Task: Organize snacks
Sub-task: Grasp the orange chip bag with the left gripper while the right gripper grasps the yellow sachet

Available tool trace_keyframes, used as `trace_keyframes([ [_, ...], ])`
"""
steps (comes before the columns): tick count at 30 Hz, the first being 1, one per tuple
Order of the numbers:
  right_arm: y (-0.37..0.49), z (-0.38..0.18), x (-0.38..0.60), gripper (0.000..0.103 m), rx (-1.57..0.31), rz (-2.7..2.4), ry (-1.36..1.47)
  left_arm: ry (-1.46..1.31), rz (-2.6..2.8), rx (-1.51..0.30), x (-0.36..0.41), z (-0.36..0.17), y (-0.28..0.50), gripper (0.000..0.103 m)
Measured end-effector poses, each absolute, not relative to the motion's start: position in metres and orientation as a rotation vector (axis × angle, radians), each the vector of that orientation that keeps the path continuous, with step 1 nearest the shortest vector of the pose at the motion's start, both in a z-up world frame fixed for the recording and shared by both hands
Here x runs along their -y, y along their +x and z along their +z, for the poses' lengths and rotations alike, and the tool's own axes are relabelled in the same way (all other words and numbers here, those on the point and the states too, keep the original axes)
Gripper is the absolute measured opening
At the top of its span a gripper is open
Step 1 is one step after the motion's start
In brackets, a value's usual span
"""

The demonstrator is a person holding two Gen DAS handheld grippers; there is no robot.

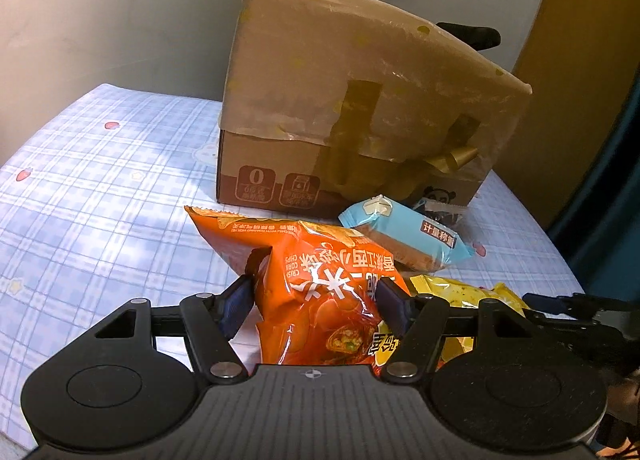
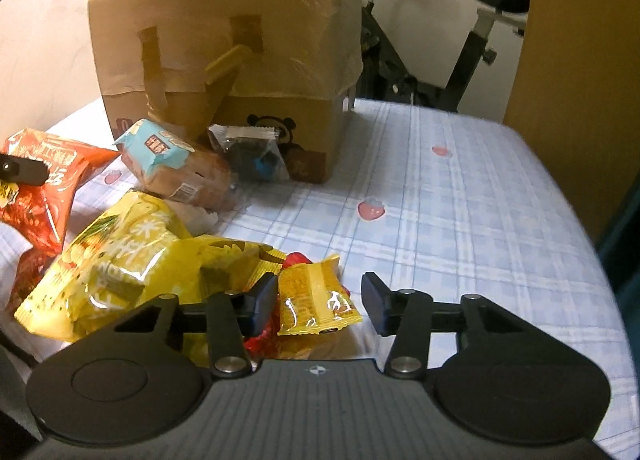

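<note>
The left hand-held gripper (image 1: 316,300) is seen at the lower centre of the left wrist view, clamped on an orange chips bag (image 1: 316,292); both pads are pressed into the bag's sides and the foil is creased between them. Behind the bag, right of centre, a light blue snack pack (image 1: 404,232) is shown lying just in front of a taped cardboard box (image 1: 360,100), which fills the upper middle of the frame. A yellow chips bag (image 1: 468,292) is visible at the right.

In the right wrist view, the right hand-held gripper (image 2: 320,302) is found at the lower centre, its jaws parted. A small yellow packet (image 2: 316,300) lies between them; the left pad is just at its edge, while the right pad stands apart from it, so nothing is gripped. A dark clear-wrapped packet (image 2: 252,156) is propped against the box's base at centre. Everything rests on a blue plaid cloth (image 2: 480,200) printed with strawberries.
</note>
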State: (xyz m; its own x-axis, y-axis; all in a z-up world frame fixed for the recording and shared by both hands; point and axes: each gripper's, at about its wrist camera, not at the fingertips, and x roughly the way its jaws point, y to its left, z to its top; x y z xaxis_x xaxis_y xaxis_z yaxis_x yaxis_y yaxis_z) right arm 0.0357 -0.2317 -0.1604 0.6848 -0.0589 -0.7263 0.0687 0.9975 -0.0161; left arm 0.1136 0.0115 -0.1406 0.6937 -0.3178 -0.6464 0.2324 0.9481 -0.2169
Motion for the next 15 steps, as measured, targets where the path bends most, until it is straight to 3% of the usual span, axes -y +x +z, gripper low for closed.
trace_keyframes([
  [7, 0.05, -0.172, 0.241, 0.049, -0.834, -0.066, 0.092, -0.127, -0.298, -0.733, -0.014, -0.14, 0.112, 0.069],
  [15, 0.058, -0.183, 0.233, 0.049, -0.801, -0.046, -0.009, -0.12, -0.295, -0.733, -0.013, -0.14, 0.114, 0.069],
])
